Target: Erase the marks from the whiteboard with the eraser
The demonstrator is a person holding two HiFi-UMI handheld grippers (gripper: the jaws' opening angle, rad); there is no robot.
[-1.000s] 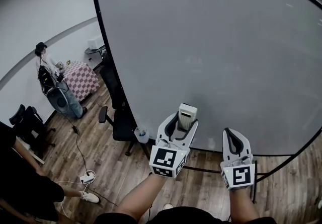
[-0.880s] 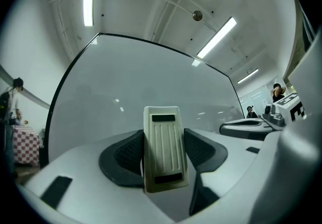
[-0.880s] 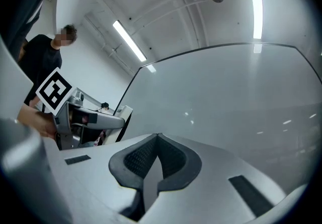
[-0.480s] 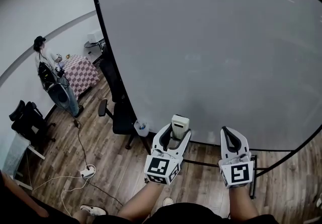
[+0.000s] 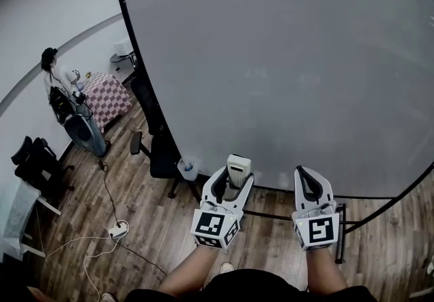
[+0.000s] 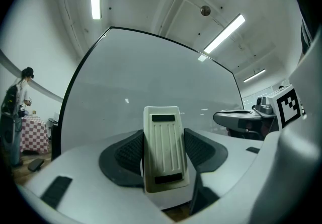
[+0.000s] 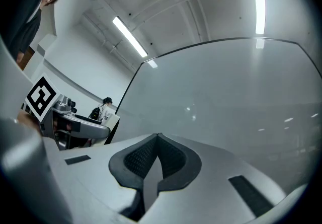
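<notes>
Wood-plank flooring [image 5: 135,253] is running under a large black-framed whiteboard [image 5: 285,70] on a stand, which is filling most of the head view. Off past its left edge a person [image 5: 60,87] is standing by a checkered table [image 5: 103,100], with a dark office chair [image 5: 154,155] parked near the board's lower left corner and a cable [image 5: 108,205] trailing across the floor.

The left gripper [image 5: 232,182] is clamping the eraser [image 5: 238,169] between its dark ribbed pads [image 6: 126,155], one pad on each long side. The eraser is a pale ribbed block, and it is sticking out past the jaw tips with its long axis lying along the jaws and pointing up toward the board. In the head view its far end is overlapping the whiteboard's bottom edge, left of that edge's middle; I cannot tell whether it is touching the surface. The right gripper [image 5: 305,175] is hanging just beside it, nearer the middle of the bottom edge, with its jaws pressed together on nothing.

No marks are showing anywhere on the board in any view; only faint reflections of ceiling lights are glinting on it. Since the board is lying straight ahead of and above the eraser, and the left side is carrying the tool, any wiping would probably be calling for that gripper to be lifting and pressing forward.
</notes>
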